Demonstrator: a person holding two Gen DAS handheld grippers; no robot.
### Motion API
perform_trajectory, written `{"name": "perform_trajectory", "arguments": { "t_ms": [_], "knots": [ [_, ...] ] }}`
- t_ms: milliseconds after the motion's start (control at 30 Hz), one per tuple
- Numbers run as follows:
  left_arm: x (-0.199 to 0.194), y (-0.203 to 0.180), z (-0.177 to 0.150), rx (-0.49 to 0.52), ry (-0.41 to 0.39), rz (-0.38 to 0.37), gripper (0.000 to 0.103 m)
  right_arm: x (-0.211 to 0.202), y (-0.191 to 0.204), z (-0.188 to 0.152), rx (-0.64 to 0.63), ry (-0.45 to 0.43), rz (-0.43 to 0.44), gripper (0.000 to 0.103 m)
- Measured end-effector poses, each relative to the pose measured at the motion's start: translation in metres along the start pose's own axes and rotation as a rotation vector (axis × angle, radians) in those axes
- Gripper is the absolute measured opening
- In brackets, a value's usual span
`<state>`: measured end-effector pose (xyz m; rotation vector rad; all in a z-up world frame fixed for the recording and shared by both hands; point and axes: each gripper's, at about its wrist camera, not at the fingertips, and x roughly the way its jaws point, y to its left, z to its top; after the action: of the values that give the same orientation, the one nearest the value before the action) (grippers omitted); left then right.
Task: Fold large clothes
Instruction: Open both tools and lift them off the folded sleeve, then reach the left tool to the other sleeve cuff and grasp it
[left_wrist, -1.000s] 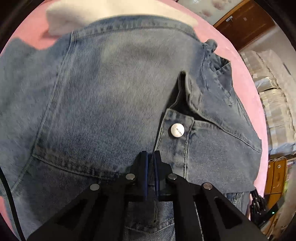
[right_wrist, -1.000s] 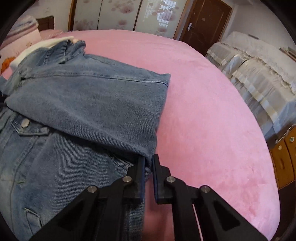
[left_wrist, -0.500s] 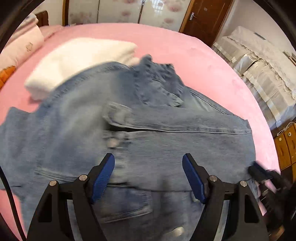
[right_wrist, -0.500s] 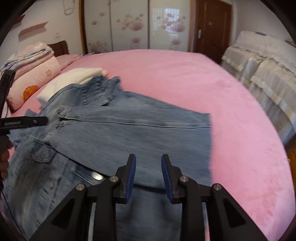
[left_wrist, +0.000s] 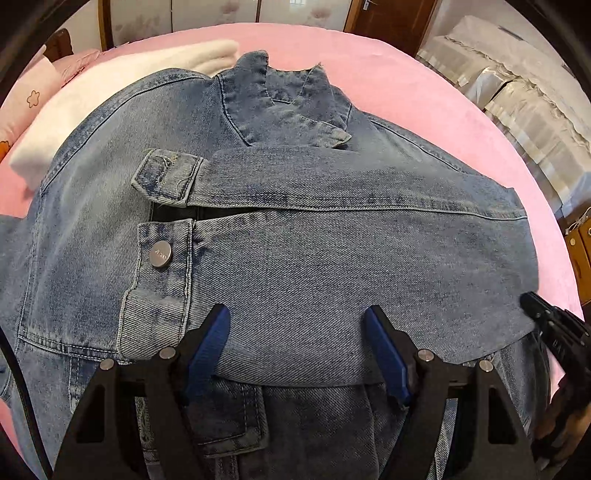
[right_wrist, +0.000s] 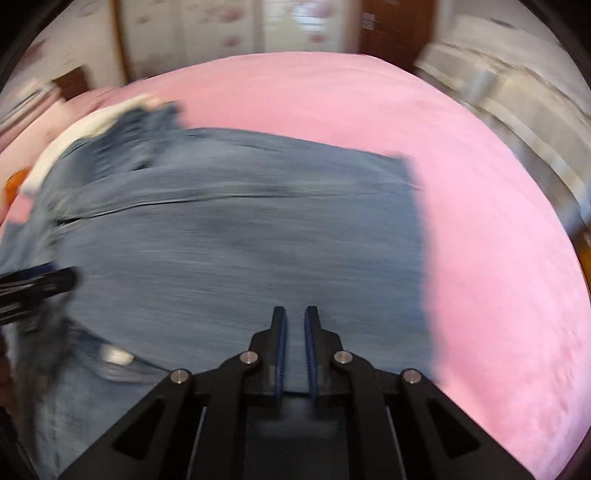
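Denim jacket on a pink bed

The pink bed (left_wrist: 424, 110) carries the denim jacket (left_wrist: 295, 258), one sleeve folded across its front, collar toward a white folded blanket (left_wrist: 74, 122). The left gripper (left_wrist: 297, 347) hovers over it, jaws wide apart; the right gripper (right_wrist: 294, 343) is closing, nothing clamped between its jaws.

left gripper (left_wrist: 295, 350) jaws wide, empty | right gripper (right_wrist: 294, 343) jaws closing, empty

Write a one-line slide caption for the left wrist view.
Open left tool above a denim jacket, sleeve folded across its front, on a pink bed.
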<state>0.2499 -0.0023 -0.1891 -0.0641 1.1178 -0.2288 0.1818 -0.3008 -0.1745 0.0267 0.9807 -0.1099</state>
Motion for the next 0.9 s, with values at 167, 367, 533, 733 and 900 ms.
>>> {"name": "perform_trajectory", "arguments": {
  "t_ms": [167, 367, 533, 733, 900],
  "knots": [
    [-0.003, -0.001, 0.000, -0.001, 0.002, 0.013, 0.074, -0.009, -0.052, -0.008, 0.129, 0.027, 0.015, 0.008],
    [-0.028, -0.002, -0.005, -0.022, 0.016, 0.003, 0.074, -0.029, -0.039, -0.007, 0.137, 0.037, 0.015, 0.012],
    [-0.063, -0.004, -0.014, -0.030, 0.000, -0.005, 0.074, -0.062, -0.031, -0.011, 0.147, 0.020, 0.041, 0.012],
    [-0.115, -0.010, -0.037, -0.009, -0.034, 0.019, 0.074, -0.111, -0.017, -0.024, 0.130, -0.005, 0.048, 0.027],
    [-0.151, -0.003, -0.058, -0.020, -0.047, 0.004, 0.074, -0.149, -0.004, -0.036, 0.121, -0.003, 0.097, 0.028]
  ]
}}
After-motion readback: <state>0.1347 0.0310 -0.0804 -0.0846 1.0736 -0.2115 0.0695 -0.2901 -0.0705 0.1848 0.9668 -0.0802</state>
